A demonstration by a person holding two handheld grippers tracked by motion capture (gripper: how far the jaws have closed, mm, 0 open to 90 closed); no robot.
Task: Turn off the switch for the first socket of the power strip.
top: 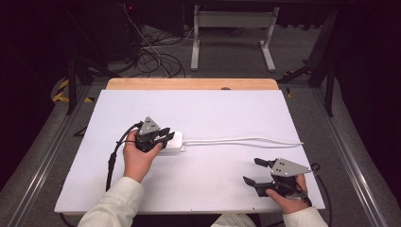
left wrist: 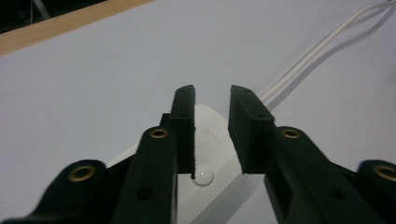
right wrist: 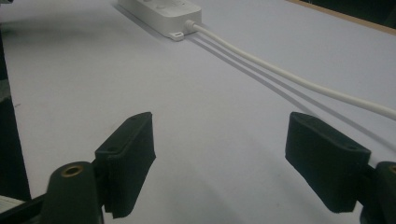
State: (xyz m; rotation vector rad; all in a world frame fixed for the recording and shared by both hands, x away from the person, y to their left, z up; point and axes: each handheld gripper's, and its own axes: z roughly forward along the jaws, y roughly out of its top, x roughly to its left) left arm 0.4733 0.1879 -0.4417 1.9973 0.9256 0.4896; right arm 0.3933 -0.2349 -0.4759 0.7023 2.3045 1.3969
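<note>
On the left of the white-topped bench (top: 198,189), the left claw (top: 166,136) sits over the white plastic power strip (top: 176,143), which lies a little left of the bench's middle. In the left gripper view its black jaws stand only narrowly parted, straddling the strip's top face (left wrist: 212,140), with a small round button (left wrist: 203,176) just below the left jaw's tip. I cannot tell whether either pad actually touches the plastic; nothing looks clamped between them.

From the strip's right end a white power cable (top: 246,140) runs rightward across the bench toward its right edge, doubled for much of the way.

At the near right, the right claw (top: 250,171) hangs just above the bench, well apart from the strip and on the near side of the cable. Its jaws are spread wide and hold nothing; the right gripper view shows bare bench between them, with the strip (right wrist: 161,11) far off and the cable (right wrist: 299,79) crossing ahead.

The step in hand looks like working the strip's button or pinning the strip down. To do it well, I'd bring one jaw tip squarely onto the button and press straight down, so the light strip doesn't skid. The free right claw could steady the cable end if it slides.
</note>
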